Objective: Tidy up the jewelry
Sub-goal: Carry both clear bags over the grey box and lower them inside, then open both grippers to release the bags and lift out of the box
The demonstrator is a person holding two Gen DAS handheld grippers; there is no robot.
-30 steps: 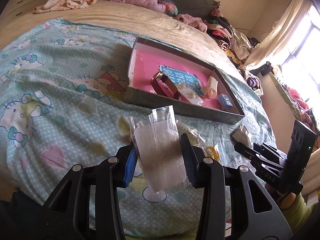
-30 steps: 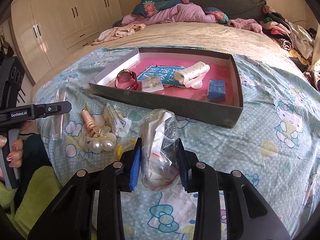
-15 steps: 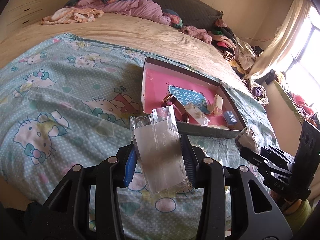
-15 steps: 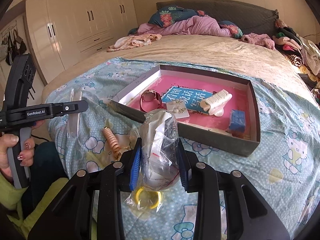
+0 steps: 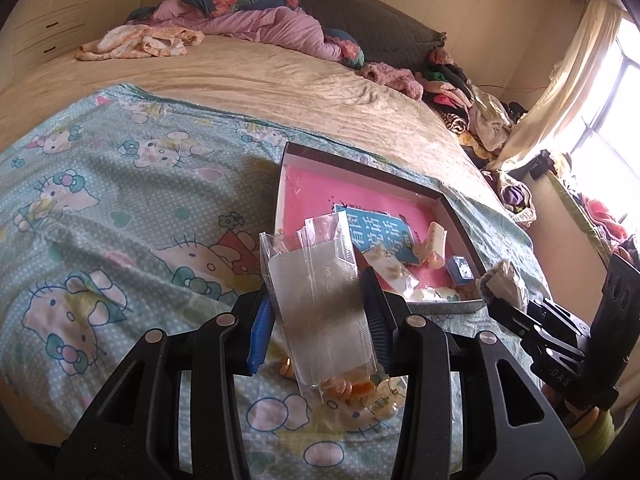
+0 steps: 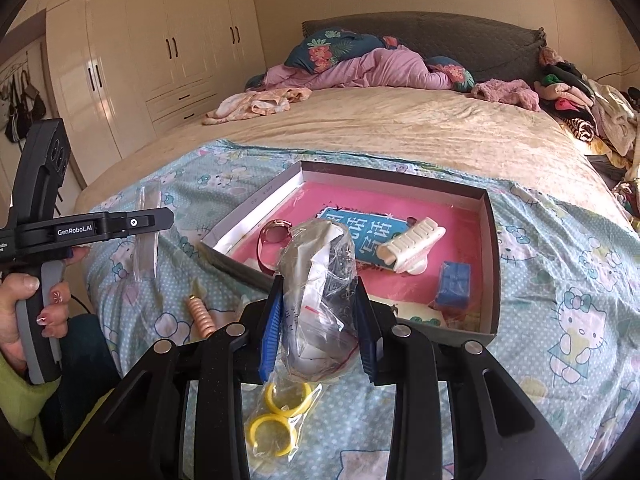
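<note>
My left gripper (image 5: 316, 312) is shut on a clear flat packet with a white card (image 5: 320, 300), held above the Hello Kitty blanket. My right gripper (image 6: 318, 320) is shut on a crumpled clear bag of jewelry (image 6: 320, 280), held up in front of the box. The grey box with a pink floor (image 6: 490, 248) lies on the bed and holds a red-strapped watch (image 6: 272, 240), a blue card, a white hair clip (image 6: 412, 244) and a small blue box (image 6: 452, 284). The left gripper also shows in the right wrist view (image 6: 160, 220), and the right gripper in the left wrist view (image 5: 500, 296).
A bag with yellow rings (image 6: 276, 412) and a rose-gold coil (image 6: 200, 316) lie on the blanket below my right gripper. Small orange beads in a bag (image 5: 348, 390) lie under the left packet. Clothes pile at the bed's far right (image 6: 580, 100). Wardrobes (image 6: 140, 60) stand on the left.
Both grippers have risen and pulled back from the blanket with their bags. The box now sits lower and farther in both views.
</note>
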